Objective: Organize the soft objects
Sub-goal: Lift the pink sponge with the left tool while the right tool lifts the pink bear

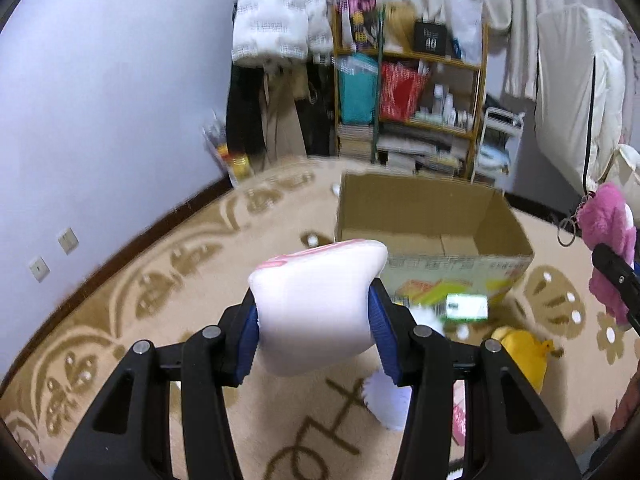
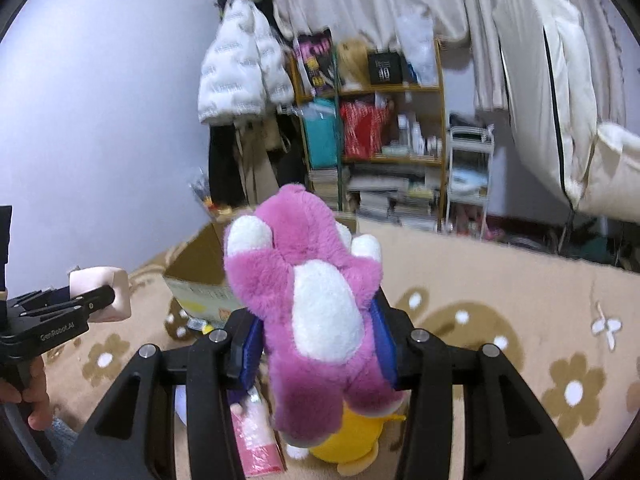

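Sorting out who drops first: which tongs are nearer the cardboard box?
Left, as far as the views show. The left tongs, shut on the pale pink cushion, face the cardboard box directly. The right tongs, gripping the purple plush, sit further right.

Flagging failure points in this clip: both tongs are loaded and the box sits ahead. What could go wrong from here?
1. The left tongs pinch the pale pink cushion only at its lower part; the bulk overhangs forward and could slip out.
2. The purple plush bear rises well above the right tongs and may flop sideways and miss the cardboard box.
3. The bear's dangling keyring could snag the box rim.
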`<state>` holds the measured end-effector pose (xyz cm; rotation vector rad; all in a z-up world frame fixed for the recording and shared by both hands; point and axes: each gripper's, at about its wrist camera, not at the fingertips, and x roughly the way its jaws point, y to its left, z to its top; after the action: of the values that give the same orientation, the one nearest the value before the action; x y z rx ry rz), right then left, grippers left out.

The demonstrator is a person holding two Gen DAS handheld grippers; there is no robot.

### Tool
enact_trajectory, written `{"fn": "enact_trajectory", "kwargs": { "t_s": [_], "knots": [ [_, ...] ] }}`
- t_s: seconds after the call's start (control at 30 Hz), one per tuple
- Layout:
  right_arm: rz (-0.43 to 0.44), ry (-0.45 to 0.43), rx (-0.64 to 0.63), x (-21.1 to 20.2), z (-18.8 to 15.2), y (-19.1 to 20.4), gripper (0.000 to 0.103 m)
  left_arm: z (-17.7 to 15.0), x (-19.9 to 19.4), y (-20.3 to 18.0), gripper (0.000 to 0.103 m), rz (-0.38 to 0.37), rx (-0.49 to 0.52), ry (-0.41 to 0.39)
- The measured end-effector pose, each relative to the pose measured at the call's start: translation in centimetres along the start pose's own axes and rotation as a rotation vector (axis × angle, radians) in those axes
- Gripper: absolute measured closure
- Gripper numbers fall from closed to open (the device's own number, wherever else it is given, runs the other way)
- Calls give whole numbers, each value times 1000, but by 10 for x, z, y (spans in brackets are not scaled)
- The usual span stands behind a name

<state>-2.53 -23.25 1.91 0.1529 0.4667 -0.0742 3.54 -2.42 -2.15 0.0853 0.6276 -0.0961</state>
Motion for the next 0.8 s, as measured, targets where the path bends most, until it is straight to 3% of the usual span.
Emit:
{"fn": "enact_trajectory", "kwargs": {
  "t_s": [0.37,0.8],
  "knots": [
    [23,-66,-5,-8,17,10,54,27,-24,-6,54,-17,9,-126],
    [41,-101,5,19,35,4,54,48,-7,-40,54,-42,127,-212]
  ]
}}
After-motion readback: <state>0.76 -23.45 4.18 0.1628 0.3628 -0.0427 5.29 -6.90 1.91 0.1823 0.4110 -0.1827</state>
